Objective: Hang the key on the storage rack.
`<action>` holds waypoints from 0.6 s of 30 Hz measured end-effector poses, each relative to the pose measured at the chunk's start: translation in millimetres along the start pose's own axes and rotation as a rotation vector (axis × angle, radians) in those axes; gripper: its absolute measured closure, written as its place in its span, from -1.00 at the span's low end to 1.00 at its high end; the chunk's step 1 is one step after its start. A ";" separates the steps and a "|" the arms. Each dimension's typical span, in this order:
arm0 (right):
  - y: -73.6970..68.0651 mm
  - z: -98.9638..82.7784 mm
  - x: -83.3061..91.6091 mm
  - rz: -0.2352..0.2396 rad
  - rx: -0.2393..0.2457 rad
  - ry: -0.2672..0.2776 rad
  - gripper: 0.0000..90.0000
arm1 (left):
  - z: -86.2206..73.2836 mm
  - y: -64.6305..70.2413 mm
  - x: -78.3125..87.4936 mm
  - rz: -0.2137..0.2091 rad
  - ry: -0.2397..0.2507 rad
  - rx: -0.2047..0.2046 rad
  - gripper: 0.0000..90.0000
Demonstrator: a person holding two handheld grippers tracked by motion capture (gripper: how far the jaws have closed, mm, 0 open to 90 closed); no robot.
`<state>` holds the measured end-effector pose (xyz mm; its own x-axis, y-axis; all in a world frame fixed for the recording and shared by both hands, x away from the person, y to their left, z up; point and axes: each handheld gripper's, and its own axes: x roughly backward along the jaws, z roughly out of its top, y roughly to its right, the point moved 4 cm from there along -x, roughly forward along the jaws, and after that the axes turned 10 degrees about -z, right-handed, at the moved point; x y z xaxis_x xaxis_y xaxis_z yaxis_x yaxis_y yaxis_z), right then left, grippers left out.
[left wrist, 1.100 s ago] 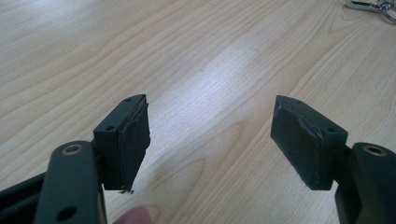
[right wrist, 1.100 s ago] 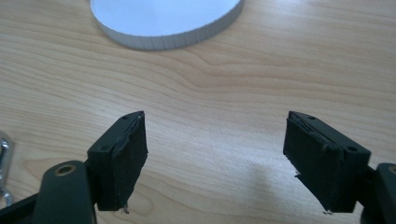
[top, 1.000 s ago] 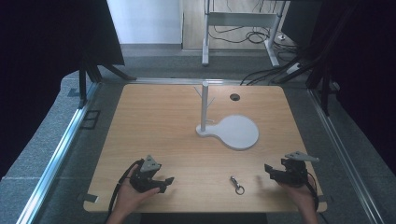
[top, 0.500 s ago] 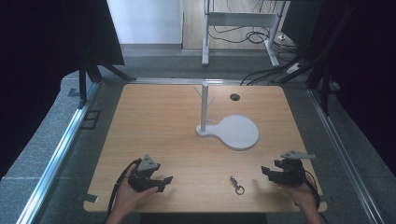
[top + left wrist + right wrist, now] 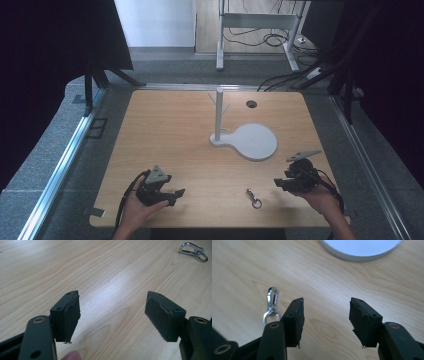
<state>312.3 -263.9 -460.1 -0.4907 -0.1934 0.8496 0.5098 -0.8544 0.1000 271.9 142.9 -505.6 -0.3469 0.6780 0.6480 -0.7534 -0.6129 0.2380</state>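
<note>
My left hand (image 5: 134,207) sits at the near left of the table (image 5: 165,130), holding the left gripper (image 5: 176,194) low over the wood, its nose turned toward the right. In the left gripper view its jaws stand wide apart with nothing between them, only bare grain below; the rubber on the left pad (image 5: 71,315) is frayed at its lower edge. A fingertip of mine shows at the bottom of that view.

Toward the middle, near the front edge, lies the clip (image 5: 253,198), a small metal snap hook with a ring on its near end, flat on the table. It lies between my two grippers, nearer the right one, and neither touches it. In the left gripper view it sits far off at the top right (image 5: 193,250).

Behind it, past mid-table, stands the stand (image 5: 218,114), a white upright post with short pegs near its top, on a flat white base (image 5: 252,141) that broadens into a round disc to the right. A dark round hole (image 5: 251,104) sits in the tabletop behind it.

At the near right, my right hand (image 5: 320,197) holds the right gripper (image 5: 278,183), pointed left toward the clip. In the right gripper view its jaws are apart and empty; the clip (image 5: 271,305) lies just beyond and outside the left jaw, and the base's rim (image 5: 359,257) curves across the top.
</note>
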 end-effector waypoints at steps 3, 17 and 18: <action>-10.8 7.7 -0.9 0.017 0.045 -0.053 0.03 | 0.3 0.1 1.2 0.001 0.001 -0.001 -0.36; -40.5 16.2 -18.5 0.065 0.116 -0.158 0.16 | -0.4 -0.3 0.2 0.001 -0.008 0.001 -0.36; -40.5 16.2 -18.5 0.065 0.116 -0.158 0.16 | -0.4 -0.3 0.3 0.001 -0.007 0.001 -0.36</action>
<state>312.2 -218.0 -471.4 -0.3419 -0.1609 0.9258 0.6192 -0.7797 0.0931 271.8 143.4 -505.7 -0.3438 0.6741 0.6538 -0.7523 -0.6144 0.2379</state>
